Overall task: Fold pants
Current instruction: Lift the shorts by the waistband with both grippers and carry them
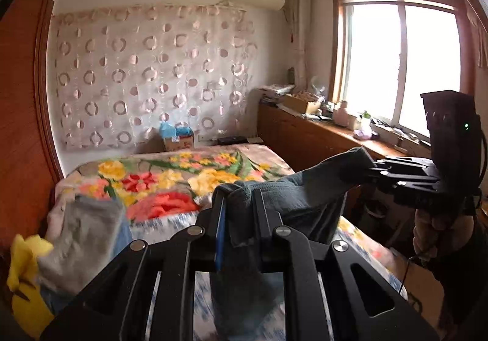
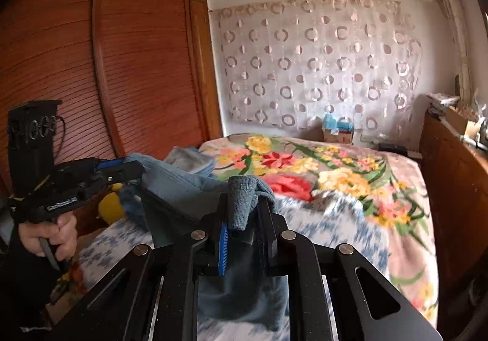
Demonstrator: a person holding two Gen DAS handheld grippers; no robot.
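Observation:
Blue-grey pants [image 1: 292, 194] hang in the air above the bed, held by both grippers. My left gripper [image 1: 238, 197] is shut on one bunched edge of the pants. It also shows at the left of the right wrist view [image 2: 134, 170]. My right gripper [image 2: 244, 203] is shut on the other bunched edge of the pants [image 2: 183, 188]. It also shows at the right of the left wrist view [image 1: 370, 170]. The cloth sags between the two grippers and hangs down below them.
A bed with a floral blanket [image 1: 183, 176] lies below. A grey garment [image 1: 82, 234] and a yellow soft toy [image 1: 24, 273] lie at its left side. A wooden wardrobe [image 2: 106, 66] stands left, a cluttered wooden sideboard [image 1: 308, 133] under the window right.

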